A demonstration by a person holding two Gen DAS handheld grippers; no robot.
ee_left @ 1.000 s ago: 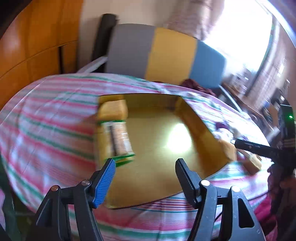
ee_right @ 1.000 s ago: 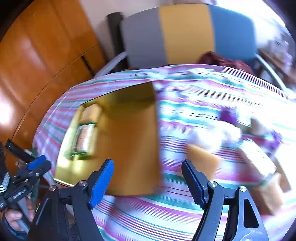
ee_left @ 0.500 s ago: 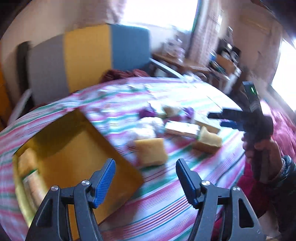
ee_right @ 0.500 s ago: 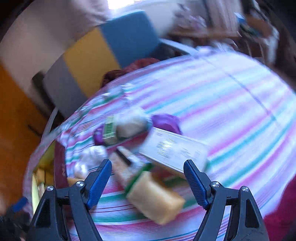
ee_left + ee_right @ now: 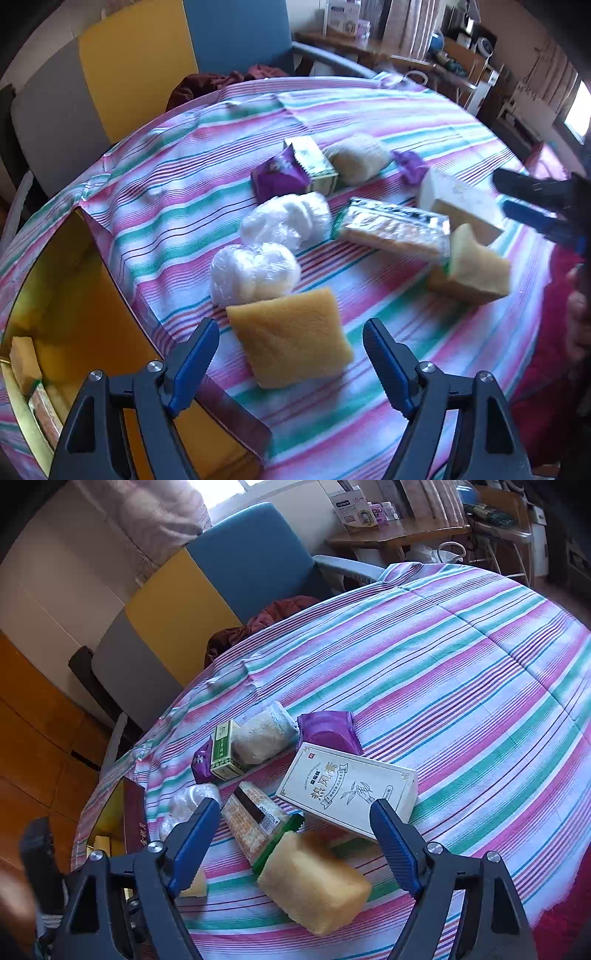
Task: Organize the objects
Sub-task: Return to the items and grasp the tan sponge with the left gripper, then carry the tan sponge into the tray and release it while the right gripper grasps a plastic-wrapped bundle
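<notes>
My left gripper [image 5: 290,360] is open and empty, its jaws on either side of a flat yellow sponge [image 5: 291,343] on the striped tablecloth. Left of it is the gold box [image 5: 74,321], holding a sponge [image 5: 24,363] and a packet. My right gripper [image 5: 293,843] is open and empty, just above a thick yellow sponge [image 5: 314,880]. Beyond it lie a cracker packet [image 5: 251,821], a white carton [image 5: 349,788], a purple pouch [image 5: 327,731], a green-white box [image 5: 223,751] and a wrapped roll [image 5: 264,734]. The right gripper also shows at the right edge of the left wrist view [image 5: 543,206].
Two white plastic-wrapped bundles [image 5: 255,273] [image 5: 288,221] lie behind the flat sponge. A grey, yellow and blue chair [image 5: 207,590] stands at the table's far side with dark red cloth [image 5: 266,622] on it. A cluttered desk [image 5: 399,531] stands further back.
Both grippers have swung right, away from the gold box, towards the pile of loose items. The left one has come down close over the flat sponge, the right over the thick sponge.
</notes>
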